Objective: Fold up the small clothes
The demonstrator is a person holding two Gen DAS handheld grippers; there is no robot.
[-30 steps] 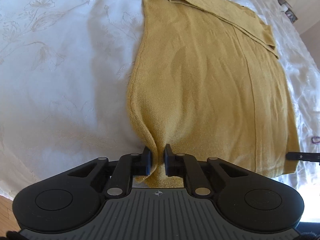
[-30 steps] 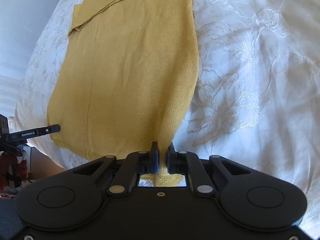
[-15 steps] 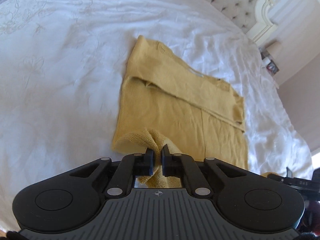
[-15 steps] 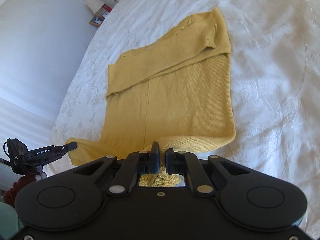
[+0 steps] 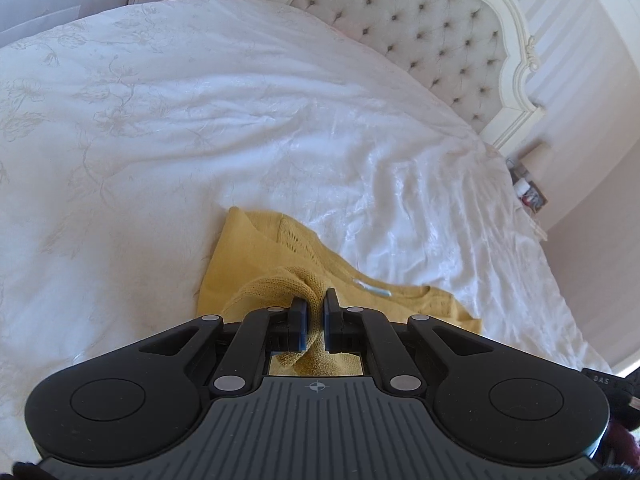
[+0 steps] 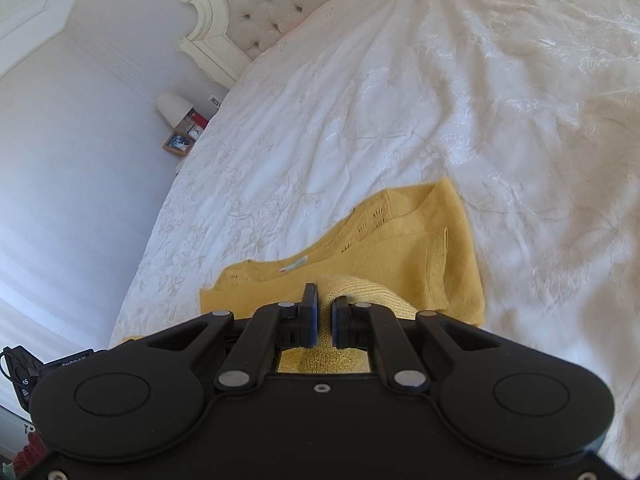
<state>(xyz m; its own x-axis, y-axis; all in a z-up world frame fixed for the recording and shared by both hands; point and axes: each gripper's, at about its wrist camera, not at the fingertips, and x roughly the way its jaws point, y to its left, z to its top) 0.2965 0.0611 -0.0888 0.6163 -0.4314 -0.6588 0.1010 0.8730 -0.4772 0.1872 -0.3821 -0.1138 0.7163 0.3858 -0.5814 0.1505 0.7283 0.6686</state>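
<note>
You have one yellow sweater (image 5: pixel 256 248) on the bed (image 5: pixel 160 140), its collar edge toward the headboard (image 5: pixel 420 20). Your two grippers, left (image 5: pixel 315 304) and right (image 6: pixel 324 304), are each clamped tight on its hem. Wide bare bedspread lies beyond.

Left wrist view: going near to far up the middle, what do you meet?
Left gripper shut on the hem → yellow sweater → white bedspread → tufted headboard.

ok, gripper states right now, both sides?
Left gripper: shut on the hem of the mustard knit sweater.
Right gripper: shut on the same sweater's hem, at the other corner.
</note>
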